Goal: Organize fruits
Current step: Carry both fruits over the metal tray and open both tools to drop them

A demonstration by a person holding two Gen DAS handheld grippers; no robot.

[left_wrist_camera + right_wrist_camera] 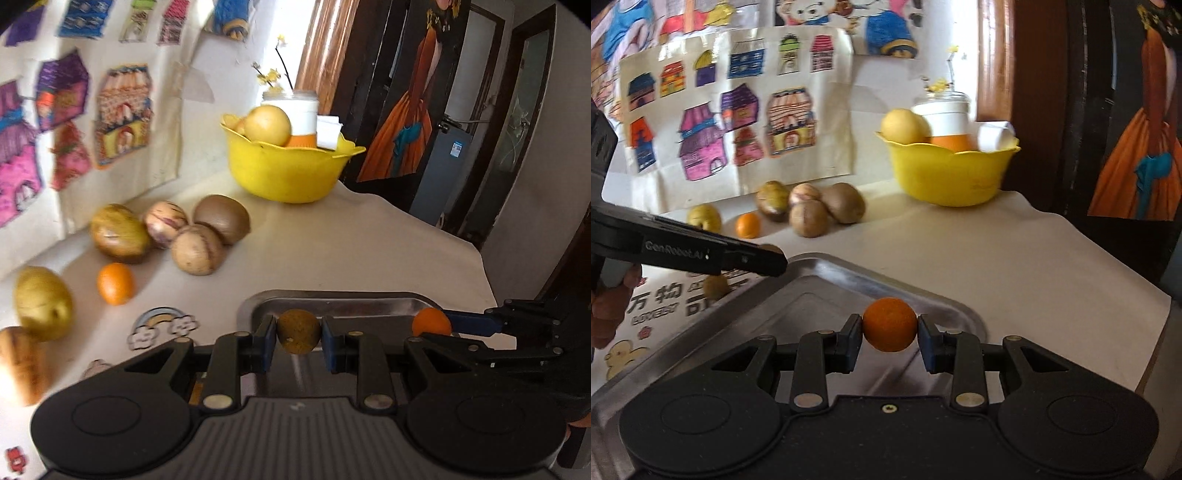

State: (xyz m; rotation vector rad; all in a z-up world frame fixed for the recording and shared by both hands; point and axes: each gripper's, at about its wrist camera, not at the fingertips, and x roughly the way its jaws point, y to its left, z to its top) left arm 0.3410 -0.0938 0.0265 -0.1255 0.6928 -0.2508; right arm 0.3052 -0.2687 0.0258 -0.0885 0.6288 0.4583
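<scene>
My left gripper (298, 334) clamps a brown fruit (298, 331); my right gripper (890, 330) clamps an orange (890, 325); only the right view shows a hand (611, 302) at nine o'clock.

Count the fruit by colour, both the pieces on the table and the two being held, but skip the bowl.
Small oranges: 2
Yellow fruit: 1
Brown or tan fruit: 5
Total: 8, leaving out a blurred brown shape at the left edge.

Left tongs (298, 332) and right tongs (890, 329) clamped (both loaded), angled downward.
</scene>
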